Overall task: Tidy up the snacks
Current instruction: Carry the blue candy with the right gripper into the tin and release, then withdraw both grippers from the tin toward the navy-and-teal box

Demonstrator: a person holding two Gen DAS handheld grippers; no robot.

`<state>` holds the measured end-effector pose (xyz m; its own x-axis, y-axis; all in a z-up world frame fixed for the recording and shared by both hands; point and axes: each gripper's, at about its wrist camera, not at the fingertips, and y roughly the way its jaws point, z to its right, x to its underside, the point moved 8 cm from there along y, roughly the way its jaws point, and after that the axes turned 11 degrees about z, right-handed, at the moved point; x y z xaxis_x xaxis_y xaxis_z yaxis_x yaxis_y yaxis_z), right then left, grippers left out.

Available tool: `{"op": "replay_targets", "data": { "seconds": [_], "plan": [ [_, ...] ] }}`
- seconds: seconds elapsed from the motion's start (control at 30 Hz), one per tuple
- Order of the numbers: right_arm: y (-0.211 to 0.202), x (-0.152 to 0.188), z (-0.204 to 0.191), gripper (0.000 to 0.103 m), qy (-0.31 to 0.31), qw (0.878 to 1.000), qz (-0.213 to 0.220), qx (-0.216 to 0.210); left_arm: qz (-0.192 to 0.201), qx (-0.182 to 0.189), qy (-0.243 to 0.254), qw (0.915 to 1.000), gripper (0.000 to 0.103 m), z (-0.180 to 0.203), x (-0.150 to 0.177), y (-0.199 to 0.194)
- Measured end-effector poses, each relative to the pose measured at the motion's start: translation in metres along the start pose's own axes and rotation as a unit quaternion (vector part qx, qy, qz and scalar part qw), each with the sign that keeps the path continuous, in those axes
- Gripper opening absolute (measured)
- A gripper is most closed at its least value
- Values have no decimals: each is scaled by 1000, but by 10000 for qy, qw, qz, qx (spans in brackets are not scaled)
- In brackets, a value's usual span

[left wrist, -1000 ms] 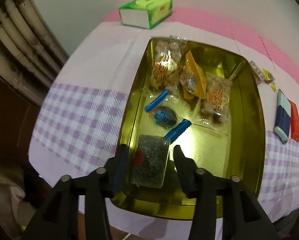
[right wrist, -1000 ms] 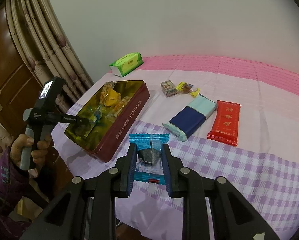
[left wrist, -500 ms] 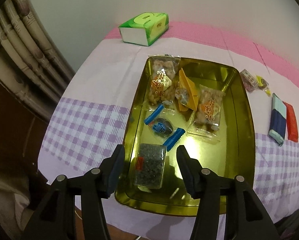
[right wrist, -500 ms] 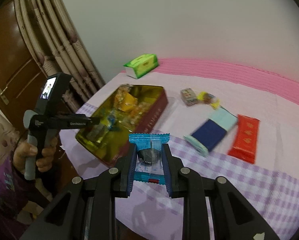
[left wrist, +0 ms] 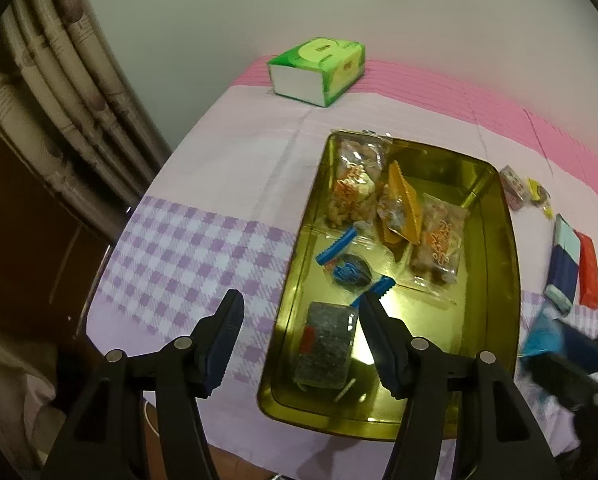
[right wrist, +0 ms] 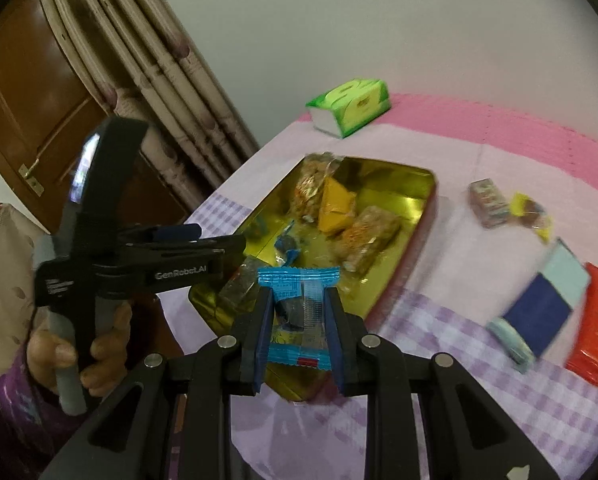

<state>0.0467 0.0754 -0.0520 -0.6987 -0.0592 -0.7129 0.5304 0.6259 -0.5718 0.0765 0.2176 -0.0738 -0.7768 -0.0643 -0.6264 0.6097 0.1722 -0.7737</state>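
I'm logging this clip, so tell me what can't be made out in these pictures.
- Left wrist view: right tongs at the edge, smeared by motion.
- Right wrist view: blue snack packet partly hidden by the pads.
- Both views: small sweets beside the gold tin, print too small.

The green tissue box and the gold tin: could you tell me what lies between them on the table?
Nothing: in the left wrist view only bare pale cloth separates the green tissue box from the gold tin's far rim.
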Motion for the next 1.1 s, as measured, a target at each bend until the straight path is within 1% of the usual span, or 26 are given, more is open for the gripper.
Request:
{"op": "replay_targets", "data": {
  "seconds": [0.1, 0.13, 0.2, 0.27, 0.37, 0.47, 0.7, 0.9, 1.0, 1.1],
  "plan": [
    [16, 0, -3, 24, -17, 9999, -100, -23, 62, -121, -166, 9998, 62, -10, -4, -1],
    [22, 0, -4, 24, 1, 9999, -140, -33, 83, -175, -260, 9995, 65, -15, -6, -1],
    [32, 1, -5, 24, 48, 9998, -200, -46, 114, -282, -473, 9984, 67, -28, -8, -1],
    [40, 2, -4, 24, 54, 9996, -265, -28, 126, -404, -672, 9968, 67, -40, -9, 0],
    [51, 4, -2, 24, 93, 9994, -342, -17, 100, -463, -852, 9952, 67, -50, -9, 1],
    [62, 5, 0, 24, 127, 9991, -411, 21, 25, -442, -919, 9948, 67, -51, -7, 4],
    [77, 6, 2, 26, 213, 9986, -478, 60, 2, -457, -857, 9953, 67, -49, -8, 7],
    [66, 2, 1, 26, 286, 9992, -288, 29, 12, -411, -799, 9960, 68, -45, -7, 6],
    [48, 3, 2, 27, 270, 9996, -122, 21, 77, -423, -665, 9969, 67, -40, -9, 4],
    [21, 6, 8, 31, 85, 9997, 117, 176, 203, -457, -522, 9974, 68, -36, -12, -1]
  ]
}}
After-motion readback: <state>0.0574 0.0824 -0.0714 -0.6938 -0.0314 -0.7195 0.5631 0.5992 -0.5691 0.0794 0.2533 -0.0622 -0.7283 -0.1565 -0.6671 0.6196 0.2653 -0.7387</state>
